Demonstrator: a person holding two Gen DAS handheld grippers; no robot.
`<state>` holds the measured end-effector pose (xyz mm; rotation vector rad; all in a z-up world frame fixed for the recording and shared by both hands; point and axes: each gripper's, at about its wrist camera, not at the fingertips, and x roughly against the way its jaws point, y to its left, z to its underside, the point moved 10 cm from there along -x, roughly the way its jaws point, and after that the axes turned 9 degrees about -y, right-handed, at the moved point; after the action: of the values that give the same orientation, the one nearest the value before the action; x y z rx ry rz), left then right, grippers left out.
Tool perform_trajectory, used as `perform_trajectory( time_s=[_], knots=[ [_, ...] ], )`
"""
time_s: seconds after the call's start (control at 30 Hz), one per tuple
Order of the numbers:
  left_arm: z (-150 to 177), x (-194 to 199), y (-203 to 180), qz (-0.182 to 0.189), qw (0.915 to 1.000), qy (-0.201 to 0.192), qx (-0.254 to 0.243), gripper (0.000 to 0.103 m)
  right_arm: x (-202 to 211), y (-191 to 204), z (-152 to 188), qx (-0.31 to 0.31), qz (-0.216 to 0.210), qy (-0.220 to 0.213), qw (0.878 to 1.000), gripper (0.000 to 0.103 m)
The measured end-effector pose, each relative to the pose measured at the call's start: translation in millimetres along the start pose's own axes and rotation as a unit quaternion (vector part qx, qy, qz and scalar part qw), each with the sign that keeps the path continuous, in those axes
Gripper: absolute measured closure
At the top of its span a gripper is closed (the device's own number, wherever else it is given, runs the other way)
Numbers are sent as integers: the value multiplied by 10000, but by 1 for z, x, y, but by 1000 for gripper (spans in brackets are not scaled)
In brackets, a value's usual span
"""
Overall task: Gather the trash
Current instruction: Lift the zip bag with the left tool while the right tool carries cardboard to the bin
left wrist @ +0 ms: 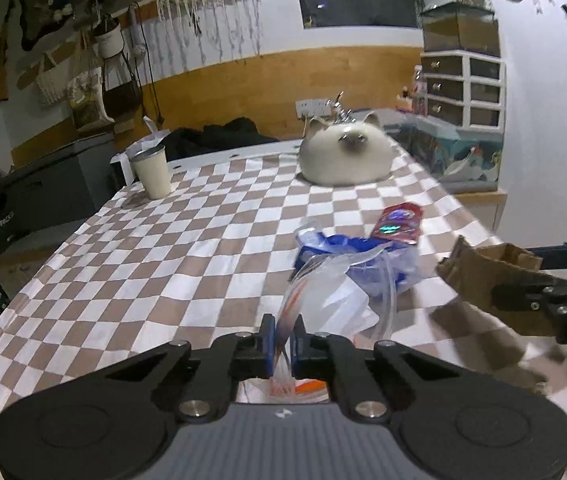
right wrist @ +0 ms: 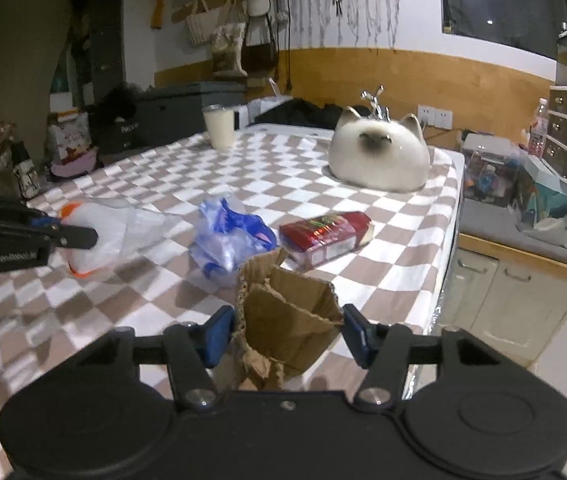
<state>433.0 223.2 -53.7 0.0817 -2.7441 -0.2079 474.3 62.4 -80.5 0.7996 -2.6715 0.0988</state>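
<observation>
**Trash held in both grippers above the checkered table**

Trash sat pinched in each tool. The left gripper (left wrist: 282, 340) was clamped tight on a clear plastic bag (left wrist: 335, 292) with orange print, which trailed forward from its blue pads. The right gripper (right wrist: 287, 330) had a torn piece of brown cardboard (right wrist: 283, 308) between its pads, both pads pressing its edges. Just ahead of both, on the checkered tablecloth (left wrist: 163, 260), lay a crumpled blue-and-clear wrapper (right wrist: 231, 240) and, just beside it, a red packet (right wrist: 323, 234). Farther back rested a cat-shaped white ornament (right wrist: 379, 156), and well apart to its left stood a cream cup (right wrist: 219, 126).
</observation>
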Motion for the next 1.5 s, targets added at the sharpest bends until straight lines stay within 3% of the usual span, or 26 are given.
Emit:
perform_trajectory(
  time_s=[0.33,0.63,0.93,1.5],
  knots=[
    [-8,57,-31,22,9993,-338,124,96,61,12,-12,-22,10,-383,9993,44],
    [-17,110,-74,262,9974,-630,249,96,136,-9,-10,-217,238,-719,9969,44],
    [-20,147,-148,667,9938,-839,312,96,206,-46,7,-374,605,-922,9932,44],
    [6,160,-320,1501,9863,-573,374,96,313,-157,87,-854,1550,-826,9807,44]
  ],
)
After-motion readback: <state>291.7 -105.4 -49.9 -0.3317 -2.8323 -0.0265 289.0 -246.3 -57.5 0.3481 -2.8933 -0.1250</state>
